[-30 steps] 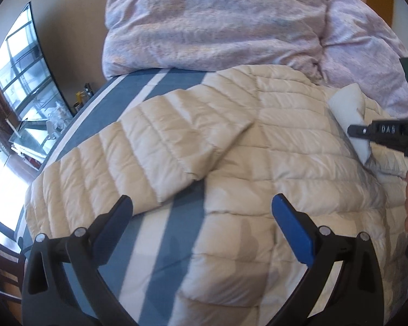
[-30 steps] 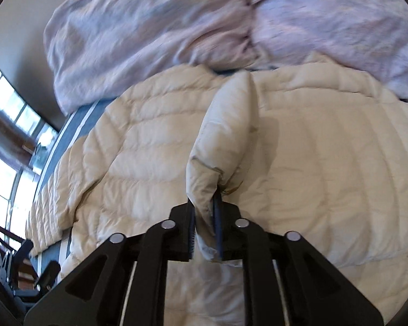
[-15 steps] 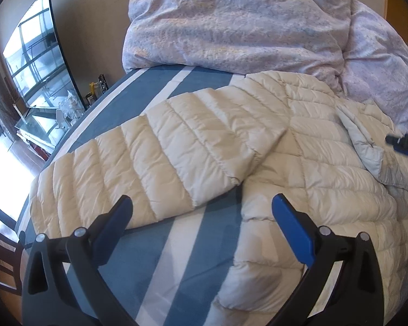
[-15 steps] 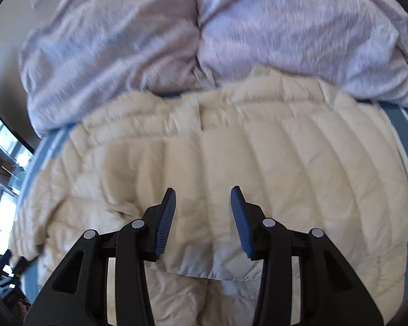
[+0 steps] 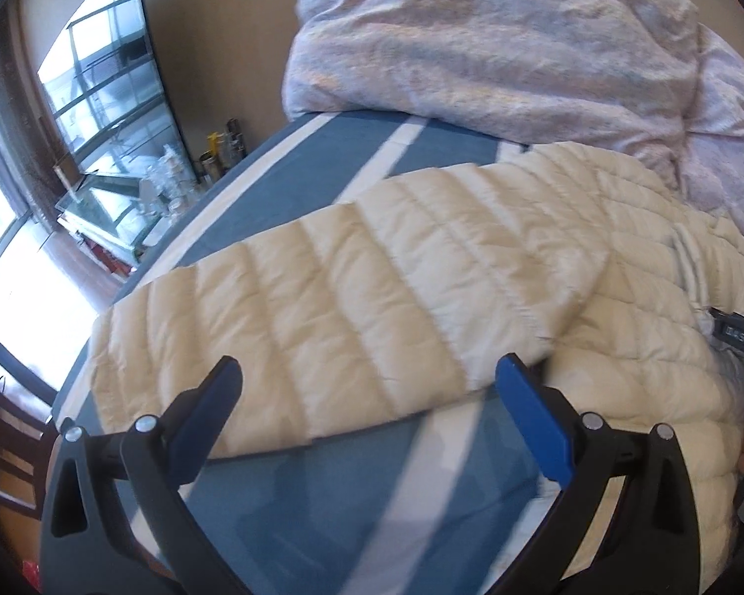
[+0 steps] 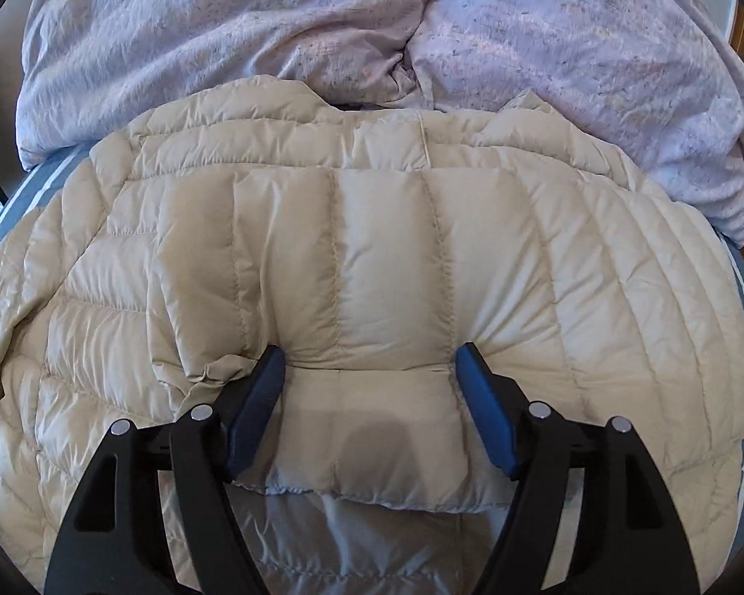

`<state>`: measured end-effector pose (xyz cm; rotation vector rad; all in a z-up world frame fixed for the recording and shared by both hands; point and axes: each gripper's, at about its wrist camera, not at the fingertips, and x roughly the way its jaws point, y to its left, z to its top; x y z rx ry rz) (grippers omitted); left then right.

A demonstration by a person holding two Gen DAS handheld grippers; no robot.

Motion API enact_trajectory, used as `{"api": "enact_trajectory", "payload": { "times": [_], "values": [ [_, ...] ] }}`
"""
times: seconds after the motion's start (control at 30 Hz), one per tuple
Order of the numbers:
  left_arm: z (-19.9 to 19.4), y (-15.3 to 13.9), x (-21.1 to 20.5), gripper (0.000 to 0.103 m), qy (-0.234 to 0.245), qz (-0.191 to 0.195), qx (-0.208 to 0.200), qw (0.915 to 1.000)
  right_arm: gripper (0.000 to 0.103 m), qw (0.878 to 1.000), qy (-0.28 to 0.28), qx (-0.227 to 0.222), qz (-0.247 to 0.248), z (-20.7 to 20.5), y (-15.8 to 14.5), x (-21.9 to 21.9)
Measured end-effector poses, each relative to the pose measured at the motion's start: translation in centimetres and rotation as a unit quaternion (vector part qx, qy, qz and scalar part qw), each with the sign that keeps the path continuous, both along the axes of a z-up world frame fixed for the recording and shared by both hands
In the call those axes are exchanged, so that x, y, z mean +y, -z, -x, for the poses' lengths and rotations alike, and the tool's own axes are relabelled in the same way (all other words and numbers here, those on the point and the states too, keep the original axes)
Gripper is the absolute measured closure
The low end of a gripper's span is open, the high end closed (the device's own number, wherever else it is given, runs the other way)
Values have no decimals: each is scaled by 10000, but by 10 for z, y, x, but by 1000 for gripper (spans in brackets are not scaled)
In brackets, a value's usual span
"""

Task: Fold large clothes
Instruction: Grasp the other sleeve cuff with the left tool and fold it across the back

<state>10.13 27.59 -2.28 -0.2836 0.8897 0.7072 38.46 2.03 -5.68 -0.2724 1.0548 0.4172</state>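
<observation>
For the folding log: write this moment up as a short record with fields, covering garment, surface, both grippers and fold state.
garment: cream quilted down jacket, spread flat
surface: blue bed cover with white stripes
behind garment: lilac duvet, bunched at the jacket's far edge
right sleeve: folded across the jacket body
left sleeve: stretched out sideways over the cover, not yet folded
left gripper: open, empty, hovering at the left sleeve's near edge
right gripper: open, empty, fingers either side of the folded sleeve's cuff end
</observation>
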Motion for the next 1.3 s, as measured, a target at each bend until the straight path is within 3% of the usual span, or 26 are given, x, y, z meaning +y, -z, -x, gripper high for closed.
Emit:
{"api": "enact_trajectory", "payload": {
  "times": [0.33, 0.5, 0.8, 0.9, 0.97, 1.03, 1.13, 1.3],
  "values": [
    [59, -2, 73, 2, -831, 98, 89, 9965, 30, 10000, -46, 47, 11, -2, -2, 0],
    [95, 6, 108, 3, -1246, 466, 85, 9911, 30, 9999, -126, 45, 7, -2, -2, 1],
    [130, 32, 131, 38, -1625, 1502, -382, 9745, 30, 9998, -161, 65, 24, -1, -3, 2],
    [131, 33, 130, 46, -1667, 1414, -418, 9749, 29, 9998, -181, 62, 2, 0, -3, 1],
    [129, 34, 131, 57, -1708, 1400, -453, 9743, 29, 9998, -172, 60, -14, 0, -3, 1],
    [129, 35, 131, 74, -1691, 1462, -525, 9733, 29, 9998, -165, 54, -15, 0, -3, 2],
    [126, 36, 131, 89, -1642, 1587, -620, 9716, 29, 9998, -168, 50, -17, 0, -3, 1],
    [108, 26, 122, 99, -1542, 1400, -492, 9768, 29, 9998, -180, 50, -32, 0, -3, 1]
  ]
}}
